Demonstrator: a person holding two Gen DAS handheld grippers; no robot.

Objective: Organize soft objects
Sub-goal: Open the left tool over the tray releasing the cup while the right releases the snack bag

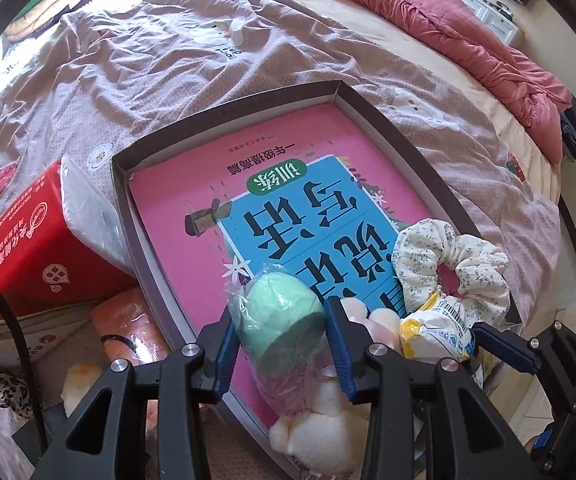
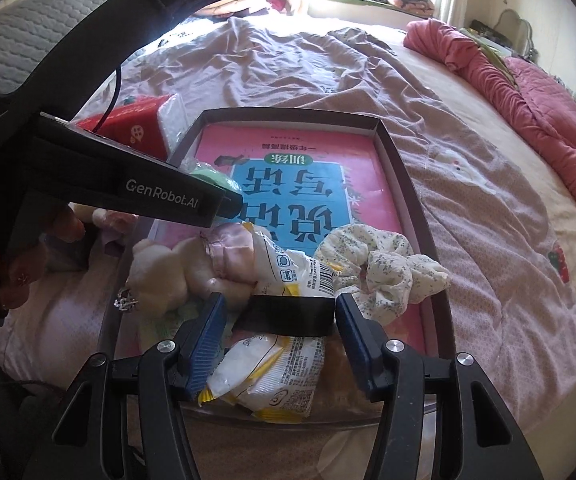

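My left gripper (image 1: pixel 282 338) is shut on a green soft ball in clear wrap (image 1: pixel 282 314) and holds it over the near end of a shallow dark box (image 1: pixel 288 94). A pink and blue book (image 1: pixel 300 184) lines the box. A floral scrunchie (image 1: pixel 452 264), a white and yellow packet (image 1: pixel 436 334) and a cream plush toy (image 1: pixel 324 436) lie at the box's near end. My right gripper (image 2: pixel 280 344) is open over a black band (image 2: pixel 288 314) and a second white and yellow packet (image 2: pixel 268 380). The scrunchie (image 2: pixel 380 270) and plush toy (image 2: pixel 176 272) also show there.
A red tissue pack (image 1: pixel 44 240) and a peach wrapped pack (image 1: pixel 132 328) lie left of the box on the pink bedspread (image 1: pixel 168 64). A rose quilt (image 1: pixel 468 28) is bunched along the bed's right side. The left gripper's body (image 2: pixel 128 184) crosses the right wrist view.
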